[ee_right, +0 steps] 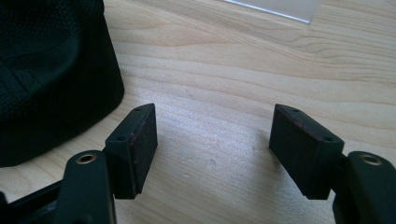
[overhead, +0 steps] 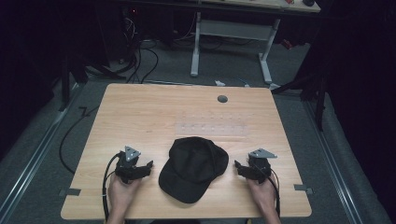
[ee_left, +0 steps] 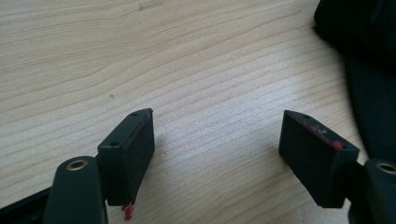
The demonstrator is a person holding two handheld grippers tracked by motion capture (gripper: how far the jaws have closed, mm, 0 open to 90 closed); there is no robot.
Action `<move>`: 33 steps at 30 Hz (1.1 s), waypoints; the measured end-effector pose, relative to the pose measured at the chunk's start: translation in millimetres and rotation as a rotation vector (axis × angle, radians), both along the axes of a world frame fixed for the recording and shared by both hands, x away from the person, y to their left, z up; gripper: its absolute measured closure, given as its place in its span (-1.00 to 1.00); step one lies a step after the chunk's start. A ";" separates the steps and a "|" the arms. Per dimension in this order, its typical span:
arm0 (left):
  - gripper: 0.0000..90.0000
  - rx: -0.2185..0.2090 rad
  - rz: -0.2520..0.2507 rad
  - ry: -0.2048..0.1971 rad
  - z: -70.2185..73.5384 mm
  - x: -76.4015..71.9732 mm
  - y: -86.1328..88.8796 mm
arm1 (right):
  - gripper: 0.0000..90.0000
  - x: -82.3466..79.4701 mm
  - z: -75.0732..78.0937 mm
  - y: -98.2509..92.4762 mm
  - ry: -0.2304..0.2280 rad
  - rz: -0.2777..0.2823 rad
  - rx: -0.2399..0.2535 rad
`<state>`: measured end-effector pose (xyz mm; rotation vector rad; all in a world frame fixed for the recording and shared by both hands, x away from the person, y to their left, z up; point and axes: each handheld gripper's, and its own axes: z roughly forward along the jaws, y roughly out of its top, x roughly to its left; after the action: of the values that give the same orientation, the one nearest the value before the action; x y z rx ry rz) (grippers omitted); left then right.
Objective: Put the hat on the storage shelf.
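Observation:
A black cap (overhead: 192, 169) lies on the wooden table (overhead: 140, 116) near its front edge, brim toward the person. My left gripper (overhead: 144, 166) rests just left of the cap, open, with only bare wood between its jaws (ee_left: 217, 135); the cap (ee_left: 369, 56) shows at the right edge of the left gripper view. My right gripper (overhead: 239, 167) sits just right of the cap, open and holding nothing (ee_right: 212, 130); the cap (ee_right: 46, 70) fills the upper left of the right gripper view. Neither gripper touches the cap.
A clear plastic sheet (overhead: 210, 127) lies on the table behind the cap, its corner (ee_right: 280, 7) seen in the right gripper view. A grey round grommet (overhead: 222, 98) sits near the far edge. Cables (overhead: 140, 60) and a white desk frame (overhead: 231, 35) stand on the floor beyond.

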<state>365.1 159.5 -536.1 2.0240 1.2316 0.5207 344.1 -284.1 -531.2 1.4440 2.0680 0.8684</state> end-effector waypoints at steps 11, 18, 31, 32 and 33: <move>-0.40 -0.001 0.001 -0.001 -0.1 0.0 -0.2 | -0.17 -1.1 2.0 -1.9 0.012 -0.003 0.016; -0.42 0.001 -0.003 0.000 -0.2 0.1 -0.4 | -0.07 -8.0 8.7 -3.8 -0.007 -0.003 0.068; -0.53 0.005 -0.003 0.007 -0.4 0.8 -0.7 | -0.07 -26.3 27.8 1.5 -0.032 0.071 0.162; -0.53 0.006 -0.003 0.007 -0.4 0.8 -0.7 | -0.07 -26.3 27.8 1.5 -0.032 0.071 0.162; -0.54 0.006 -0.003 0.007 -0.4 0.8 -0.8 | -0.09 -27.8 31.2 4.8 -0.040 0.089 0.166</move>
<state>365.9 158.6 -536.5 2.0341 1.2319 0.5172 316.3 -279.3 -500.0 1.4146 2.0859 1.1189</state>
